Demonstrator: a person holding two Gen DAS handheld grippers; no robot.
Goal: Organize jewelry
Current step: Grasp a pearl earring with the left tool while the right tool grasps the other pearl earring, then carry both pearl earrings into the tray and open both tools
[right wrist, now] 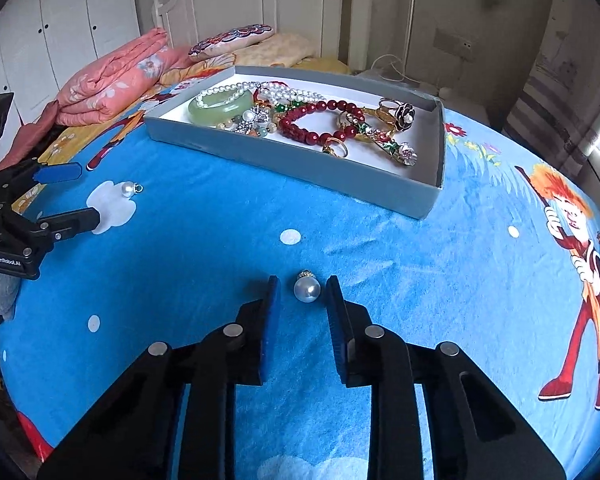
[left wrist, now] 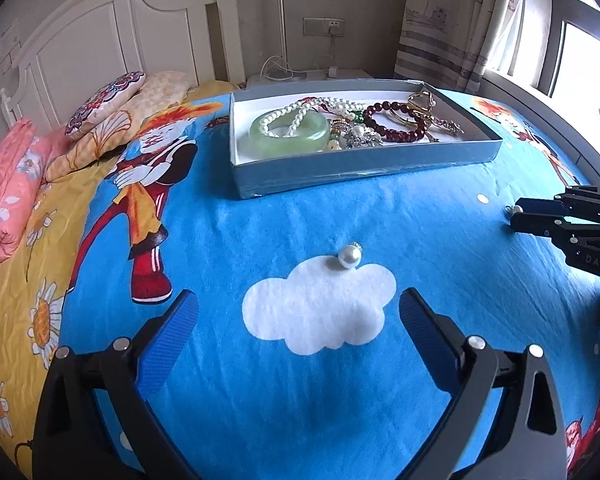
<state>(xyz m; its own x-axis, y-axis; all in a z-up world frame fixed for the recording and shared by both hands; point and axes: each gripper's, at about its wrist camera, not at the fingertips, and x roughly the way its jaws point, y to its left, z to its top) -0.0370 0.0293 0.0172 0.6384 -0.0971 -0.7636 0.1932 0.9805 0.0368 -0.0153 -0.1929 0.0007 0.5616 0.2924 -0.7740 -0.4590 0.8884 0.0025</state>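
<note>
Two loose pearl pendants lie on the blue cartoon bedspread. One pearl pendant [left wrist: 349, 257] rests at the top edge of a white cloud print, just ahead of my left gripper [left wrist: 298, 300], whose jaws stand wide open and empty. The other pearl pendant [right wrist: 307, 289] sits between the tips of my right gripper [right wrist: 302, 286]. Those jaws are narrow, with a thin gap showing on each side of the pearl. Beyond them, a grey-blue box [right wrist: 300, 168] holds a green bangle [right wrist: 220, 110], a red bead bracelet [right wrist: 316, 124], pearl strands, rings and brooches.
Folded pink quilt [right wrist: 112, 80] and pillows [left wrist: 112, 108] lie at the head of the bed by the white headboard. A bedside table with cables stands behind the box [left wrist: 360, 168]. The curtain and window are at the right.
</note>
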